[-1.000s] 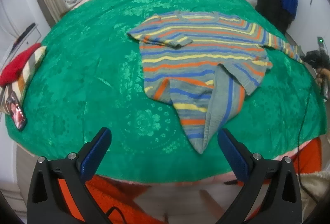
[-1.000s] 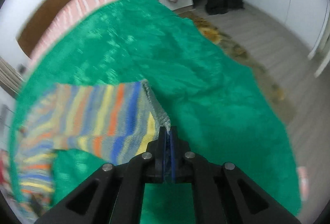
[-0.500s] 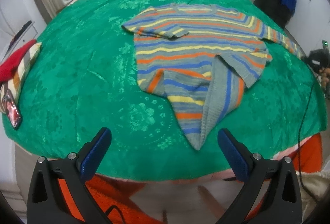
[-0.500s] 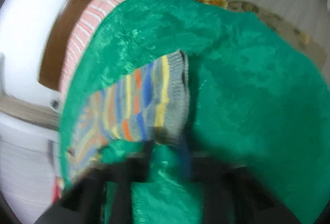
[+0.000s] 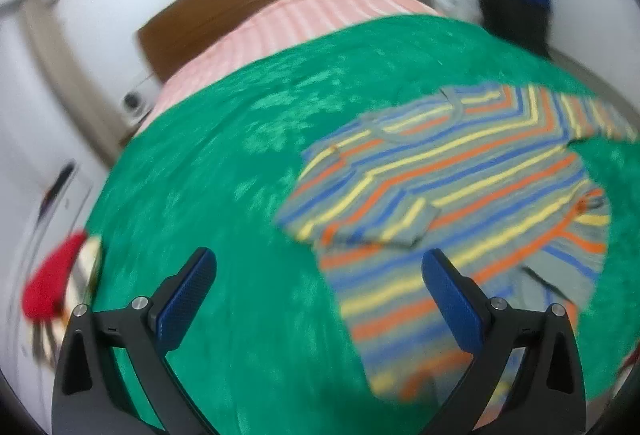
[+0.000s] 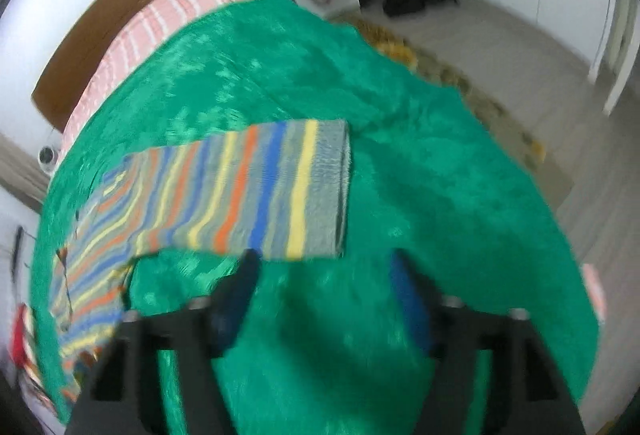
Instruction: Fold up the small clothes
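Both hand-held grippers stand with their jaws apart and nothing between them. Right hand-held gripper [image 6: 320,275], at the bottom of its own view, has just been opening its jaws; the grey ribbed cuff of the sleeve [image 6: 326,191] lies flat just above its blurred tips, and whether the left tip touches the cloth I cannot tell. Left hand-held gripper [image 5: 316,275] hovers wide open low in its frame, its right finger in front of the sweater's body, nothing pinched.

A grey knitted sweater with orange, yellow and blue stripes [image 5: 452,187] is spread on the green plush bedspread [image 5: 224,195], filling the right half of the left wrist view; in the right wrist view one long sleeve reaches from the left edge to the centre. Its other sleeve lies doubled over the chest [image 5: 384,223], and the hem at lower right looks rumpled.

By my reckoning the knit is light, limp and stretchy: it will sag and drag from any single pinch, and the plush below may cling. Ribbed edges, the cuff, hem or shoulder seam, give the firmest hold; a pinch in the open knit would likely only pull it out of shape.
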`<action>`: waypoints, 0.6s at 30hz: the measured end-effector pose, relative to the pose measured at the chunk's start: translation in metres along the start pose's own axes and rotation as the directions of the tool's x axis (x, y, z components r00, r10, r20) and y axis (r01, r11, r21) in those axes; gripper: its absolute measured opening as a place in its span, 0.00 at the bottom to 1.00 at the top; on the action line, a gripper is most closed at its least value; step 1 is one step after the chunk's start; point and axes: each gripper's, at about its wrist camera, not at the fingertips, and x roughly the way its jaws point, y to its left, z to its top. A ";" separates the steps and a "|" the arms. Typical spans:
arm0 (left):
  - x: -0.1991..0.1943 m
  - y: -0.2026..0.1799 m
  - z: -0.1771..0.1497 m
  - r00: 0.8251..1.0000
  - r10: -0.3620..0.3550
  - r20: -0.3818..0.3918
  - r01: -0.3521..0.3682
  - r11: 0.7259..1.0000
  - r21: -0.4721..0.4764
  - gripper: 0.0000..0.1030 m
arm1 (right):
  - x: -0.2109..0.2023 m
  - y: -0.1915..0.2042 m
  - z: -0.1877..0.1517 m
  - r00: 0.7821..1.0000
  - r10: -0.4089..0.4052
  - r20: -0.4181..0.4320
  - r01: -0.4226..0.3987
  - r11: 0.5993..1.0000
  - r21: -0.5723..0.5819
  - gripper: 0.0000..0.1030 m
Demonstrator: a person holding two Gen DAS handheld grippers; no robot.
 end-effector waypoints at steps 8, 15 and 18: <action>0.130 -0.050 0.007 0.966 -0.096 -0.242 0.130 0.984 0.125 0.55 | -0.043 0.033 -0.085 0.994 0.112 0.018 -0.108 0.985 -0.136 0.69; 0.113 0.098 -0.004 0.972 -0.193 -0.135 0.110 0.879 -0.464 0.10 | -0.059 0.067 -0.150 0.983 0.179 0.033 -0.166 0.955 -0.244 0.69; 0.102 0.182 -0.043 0.983 -0.121 -0.136 -0.001 0.744 -0.668 0.09 | -0.060 0.078 -0.159 0.976 0.210 0.055 -0.190 0.947 -0.258 0.69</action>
